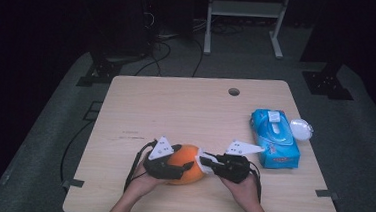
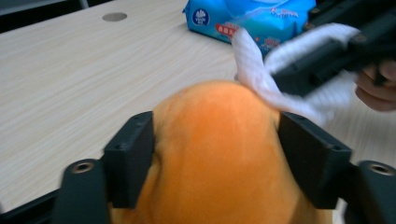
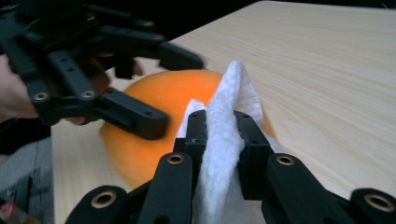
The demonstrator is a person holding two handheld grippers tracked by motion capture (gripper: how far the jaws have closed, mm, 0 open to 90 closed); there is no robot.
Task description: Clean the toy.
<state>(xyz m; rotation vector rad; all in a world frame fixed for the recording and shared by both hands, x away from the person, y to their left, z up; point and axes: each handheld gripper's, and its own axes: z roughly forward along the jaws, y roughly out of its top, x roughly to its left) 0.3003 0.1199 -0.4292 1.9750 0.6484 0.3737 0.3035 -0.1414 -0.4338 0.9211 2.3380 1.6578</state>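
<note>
1. Nearest the table's front edge in the high view, both forearms come in from below, wrists bent inward so the two grippers face each other across an orange fruit [image 1: 184,170].
2. The left hand [image 1: 143,180] cups its tool from beneath; the left gripper [image 1: 175,169] lies nearly level, pointing toward the other hand.
3. In the left gripper view its jaws sit one on each flank of the orange fruit [image 2: 219,154], pads pressed to the skin: it is clenched on the fruit, which rests on the table [image 1: 175,110].
4. The right hand [image 1: 245,187] wraps its tool from behind; the right gripper [image 1: 206,163] points back at the fruit, tips just beside its upper side.
5. In the right gripper view its jaws are pinched tight on a folded white wipe [image 3: 224,140], which stands up between them and touches the orange fruit [image 3: 154,121] just ahead.
6. From the left gripper, the white wipe [image 2: 261,70] drapes over the fruit's far top.
7. Farther off, beyond the right gripper, lies a blue wipes pack [image 1: 275,138].
8. A small clear lid [image 1: 300,129] lies just beside the pack's far side.
</note>
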